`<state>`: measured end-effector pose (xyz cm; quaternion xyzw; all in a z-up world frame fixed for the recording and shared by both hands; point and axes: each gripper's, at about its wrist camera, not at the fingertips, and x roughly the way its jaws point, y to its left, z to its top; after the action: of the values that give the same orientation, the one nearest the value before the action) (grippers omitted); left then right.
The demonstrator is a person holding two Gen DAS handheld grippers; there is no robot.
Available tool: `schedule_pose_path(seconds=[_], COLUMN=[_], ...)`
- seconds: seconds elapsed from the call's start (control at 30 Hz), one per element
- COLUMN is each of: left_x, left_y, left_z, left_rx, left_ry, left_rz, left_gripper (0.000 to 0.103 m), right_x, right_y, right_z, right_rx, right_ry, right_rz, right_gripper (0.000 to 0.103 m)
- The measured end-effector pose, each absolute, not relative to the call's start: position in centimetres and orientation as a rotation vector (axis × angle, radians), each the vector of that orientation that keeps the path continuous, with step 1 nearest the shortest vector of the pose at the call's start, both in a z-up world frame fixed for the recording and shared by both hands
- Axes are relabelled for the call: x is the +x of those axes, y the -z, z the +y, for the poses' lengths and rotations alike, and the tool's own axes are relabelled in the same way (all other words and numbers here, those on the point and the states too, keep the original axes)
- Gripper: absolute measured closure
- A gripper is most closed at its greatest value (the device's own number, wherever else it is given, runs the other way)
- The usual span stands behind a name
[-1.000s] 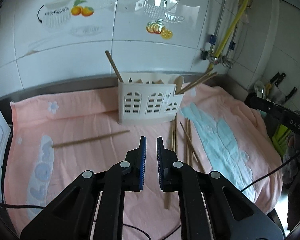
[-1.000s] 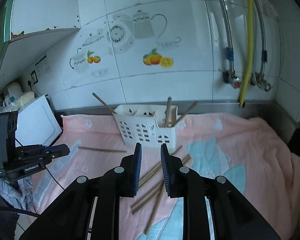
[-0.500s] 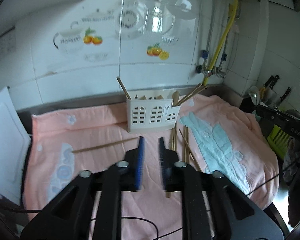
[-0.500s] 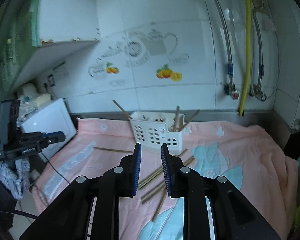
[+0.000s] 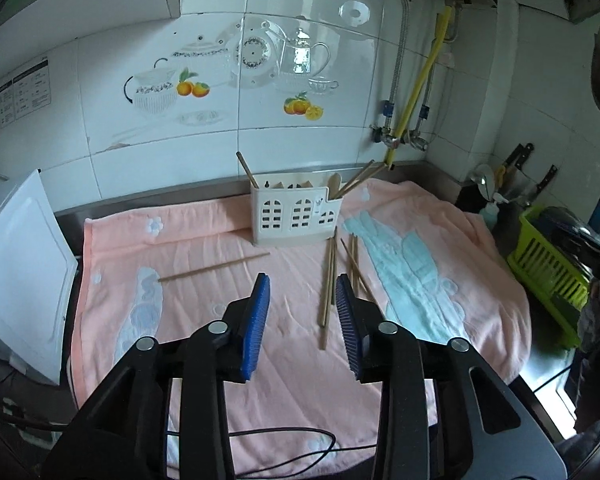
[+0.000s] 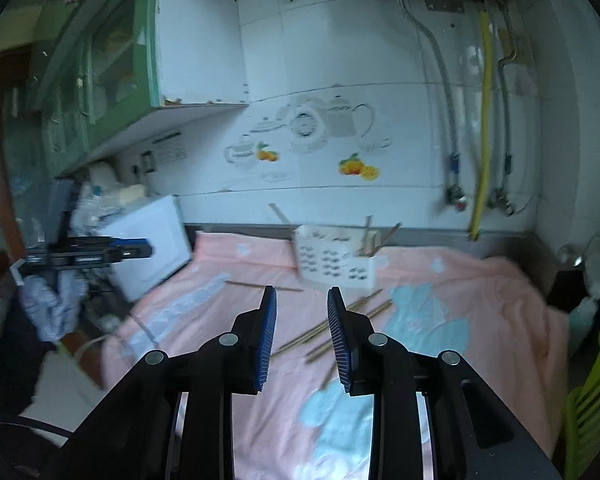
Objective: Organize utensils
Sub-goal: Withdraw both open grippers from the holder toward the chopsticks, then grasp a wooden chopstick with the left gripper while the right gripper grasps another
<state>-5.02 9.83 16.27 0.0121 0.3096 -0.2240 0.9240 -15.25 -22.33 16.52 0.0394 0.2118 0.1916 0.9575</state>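
Observation:
A white utensil holder point(image 5: 296, 216) stands at the back of a pink towel point(image 5: 260, 280), with a few chopsticks and a wooden spoon point(image 5: 334, 182) in it. Several loose chopsticks point(image 5: 334, 276) lie in front of it to the right. One single chopstick point(image 5: 214, 267) lies to the left. My left gripper point(image 5: 302, 308) is open and empty, held above the towel short of the loose chopsticks. My right gripper point(image 6: 302, 322) is open and empty, high above the towel. The holder point(image 6: 336, 262) and loose chopsticks point(image 6: 332, 322) also show in the right wrist view, blurred.
A white appliance point(image 5: 16, 280) stands at the towel's left edge. A green basket point(image 5: 548, 264) and knives point(image 5: 520, 160) are at the right. Pipes and a yellow hose point(image 5: 416, 84) run down the tiled wall. The left gripper point(image 6: 88, 254) shows at left in the right wrist view.
Both grippers have pulled back and up from the holder. The left gripper has opened from nearly shut. The right jaws have widened a little.

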Motion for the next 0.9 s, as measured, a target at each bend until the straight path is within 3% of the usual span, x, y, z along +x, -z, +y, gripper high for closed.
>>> schedule_pose_path(seconds=[0.2,0.5,0.67,0.9], left_x=[-5.5,-3.2,-2.1,-0.3], left_y=[-16.6,-11.1,-7.4,-2.0], left_z=[9.7,8.1,6.4,3.4], left_rx=[0.055,0.020,0.004,0.053], left_ry=[0.468,0.464,0.438,0.430], left_rz=[0.665,0.768,0.778,0.827], left_gripper=[0.054,0.055,0.056,0.073], right_x=[-14.8,-10.6,-8.3,-4.5], right_y=[-13.8,-5.1,-1.4,3.5], right_z=[-22.4,-20.9,-19.4,-17.3], right_rx=[0.060,0.014,-0.003,0.017], right_ry=[-0.335,-0.239,-0.213,-0.194], right_rz=[0.516,0.685,0.718,0.774], right_gripper=[0.075,0.075,0.075,0.078])
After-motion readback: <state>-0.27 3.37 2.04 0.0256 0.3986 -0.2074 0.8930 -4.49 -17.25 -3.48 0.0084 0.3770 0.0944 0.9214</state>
